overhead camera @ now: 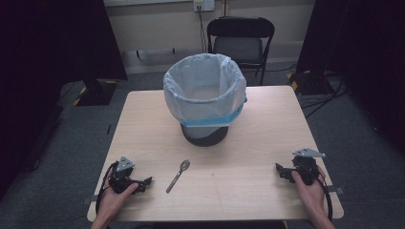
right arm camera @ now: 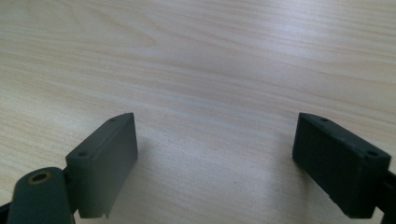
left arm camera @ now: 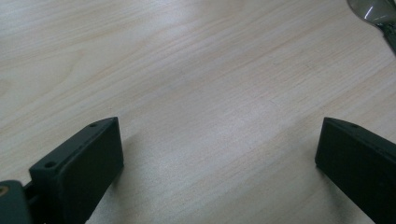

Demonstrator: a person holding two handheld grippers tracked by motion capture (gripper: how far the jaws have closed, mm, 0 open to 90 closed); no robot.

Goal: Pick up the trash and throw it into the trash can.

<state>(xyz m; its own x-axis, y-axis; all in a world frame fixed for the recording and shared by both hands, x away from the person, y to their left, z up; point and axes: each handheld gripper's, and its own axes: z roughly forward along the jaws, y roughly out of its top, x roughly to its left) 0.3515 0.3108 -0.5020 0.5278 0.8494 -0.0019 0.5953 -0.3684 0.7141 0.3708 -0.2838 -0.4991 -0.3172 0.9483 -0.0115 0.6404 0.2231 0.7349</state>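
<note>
A pale wooden table stands on grey carpet, a black folding chair behind it against a beige wall. A bag-lined bin sits mid-table, a metal spoon lying near the front edge. The left gripper and right gripper rest at the front corners, jaws spread wide over bare wood.
</note>
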